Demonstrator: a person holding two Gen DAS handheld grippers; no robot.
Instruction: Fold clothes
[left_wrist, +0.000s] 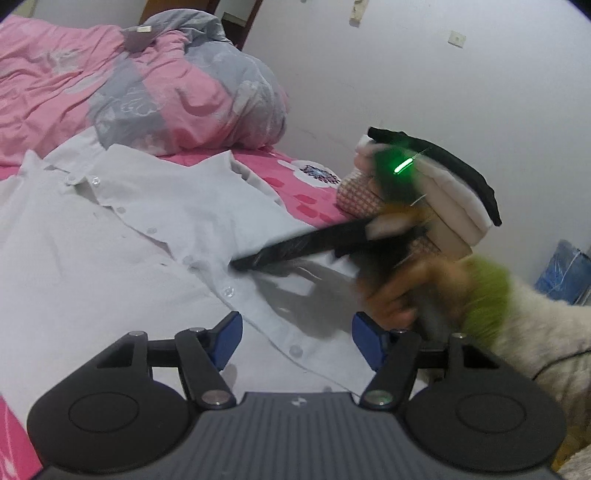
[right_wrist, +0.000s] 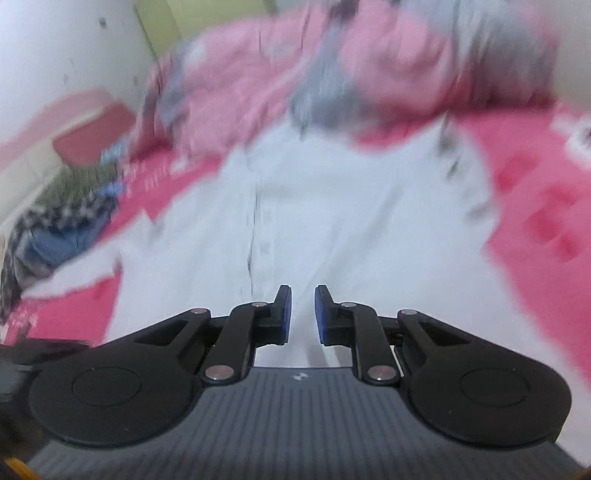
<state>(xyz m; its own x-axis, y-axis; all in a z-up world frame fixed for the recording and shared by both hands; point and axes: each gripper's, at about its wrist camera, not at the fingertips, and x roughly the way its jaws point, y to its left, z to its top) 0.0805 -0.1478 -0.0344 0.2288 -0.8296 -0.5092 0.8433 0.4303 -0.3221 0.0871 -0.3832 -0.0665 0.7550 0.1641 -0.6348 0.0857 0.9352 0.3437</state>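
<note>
Left wrist view: a white shirt (left_wrist: 122, 236) lies spread front-up on the pink bed (left_wrist: 295, 192), placket buttoned, collar toward the quilt (left_wrist: 155, 92). The left gripper (left_wrist: 297, 341) hangs above it, jaws wide and empty. The right gripper (right_wrist: 302, 310), jaws narrowly parted, holds nothing. Any fold probably goes best with both edges pinched level. Only the right wrist view, blurred, shows a sleeve (right_wrist: 81, 269) and more clothes (right_wrist: 55, 236) off the bed.

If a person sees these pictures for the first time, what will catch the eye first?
The white shirt lies spread, buttons up, on the pink bed sheet. Behind it sits a crumpled pink and grey quilt. The right gripper, blurred, points at the button line, while the left gripper hangs open above the shirt.
</note>
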